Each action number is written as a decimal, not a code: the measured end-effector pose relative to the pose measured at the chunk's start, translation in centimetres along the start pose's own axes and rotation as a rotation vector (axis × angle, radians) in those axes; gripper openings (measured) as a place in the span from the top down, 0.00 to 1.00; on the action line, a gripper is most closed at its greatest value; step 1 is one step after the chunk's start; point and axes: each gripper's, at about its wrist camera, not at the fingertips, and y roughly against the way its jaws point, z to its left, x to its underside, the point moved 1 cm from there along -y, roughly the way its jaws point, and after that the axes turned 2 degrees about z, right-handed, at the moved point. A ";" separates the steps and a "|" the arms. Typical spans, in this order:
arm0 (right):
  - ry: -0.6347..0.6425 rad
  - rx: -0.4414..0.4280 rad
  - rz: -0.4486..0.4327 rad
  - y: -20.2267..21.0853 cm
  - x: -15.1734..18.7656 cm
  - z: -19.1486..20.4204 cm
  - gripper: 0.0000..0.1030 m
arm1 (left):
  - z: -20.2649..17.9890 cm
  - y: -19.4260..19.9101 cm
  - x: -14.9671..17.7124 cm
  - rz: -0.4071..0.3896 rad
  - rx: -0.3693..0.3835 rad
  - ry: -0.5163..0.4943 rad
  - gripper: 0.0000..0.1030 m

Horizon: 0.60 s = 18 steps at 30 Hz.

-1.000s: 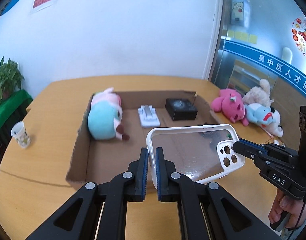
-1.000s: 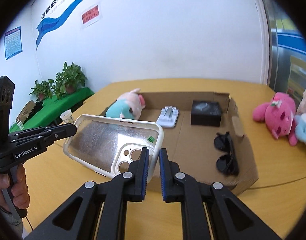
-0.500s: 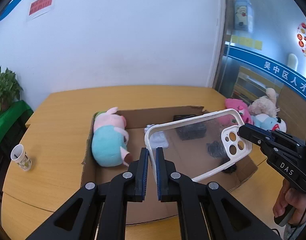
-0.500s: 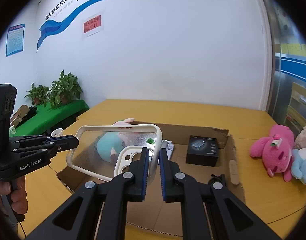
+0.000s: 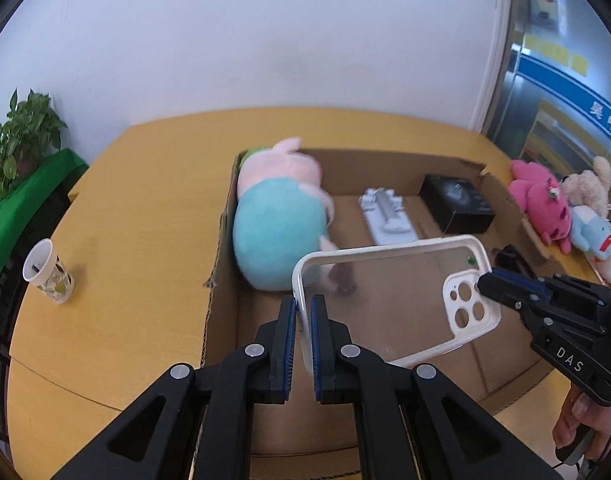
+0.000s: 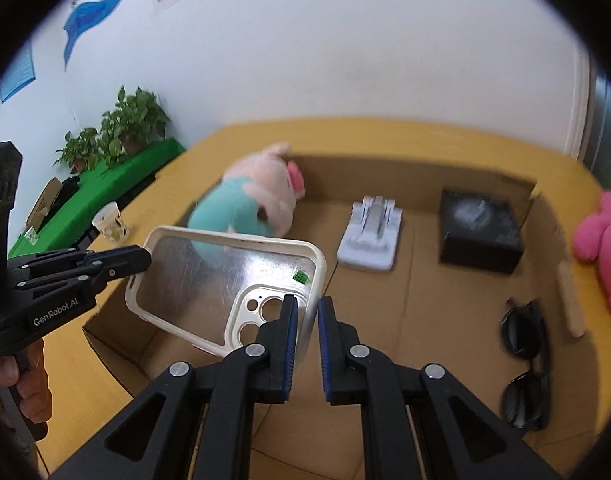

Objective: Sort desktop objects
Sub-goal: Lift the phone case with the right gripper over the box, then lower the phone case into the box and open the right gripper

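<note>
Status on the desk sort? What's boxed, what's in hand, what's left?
Boxed: pig plush, white stand, black case, sunglasses lie in the cardboard box. In hand: both hand-held grippers, left and right, hold the phone case over the box. Left: pink plush and neighbours, paper cup on the table.

A plain white wall [image 5: 289, 40] closes the far side; potted plants [image 6: 117, 132] stand on a green-covered bench [image 6: 105, 196] far left; a metal door frame [image 5: 501, 80] rises right.
</note>
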 end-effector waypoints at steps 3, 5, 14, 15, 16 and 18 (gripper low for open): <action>-0.038 -0.025 0.102 -2.7 0.9 -0.2 0.90 | 0.0 -1.5 0.4 0.055 -0.037 -0.018 0.96; -0.058 -0.036 0.149 -3.8 1.5 -0.1 0.90 | -0.2 -2.6 0.5 0.093 -0.081 -0.045 0.96; -0.093 -0.048 0.232 -6.2 2.4 0.7 0.83 | 0.1 -6.5 1.5 0.244 -0.192 -0.078 0.95; -0.096 -0.083 0.240 -6.3 2.4 0.9 0.81 | 0.1 -6.4 1.6 0.236 -0.192 -0.075 0.94; -0.081 -0.118 0.245 -6.0 2.6 1.3 0.75 | 0.2 -6.2 1.5 0.231 -0.170 -0.065 0.93; -0.033 -0.124 0.215 -4.5 2.6 2.3 0.58 | 0.7 -5.5 1.3 0.214 -0.126 -0.030 0.73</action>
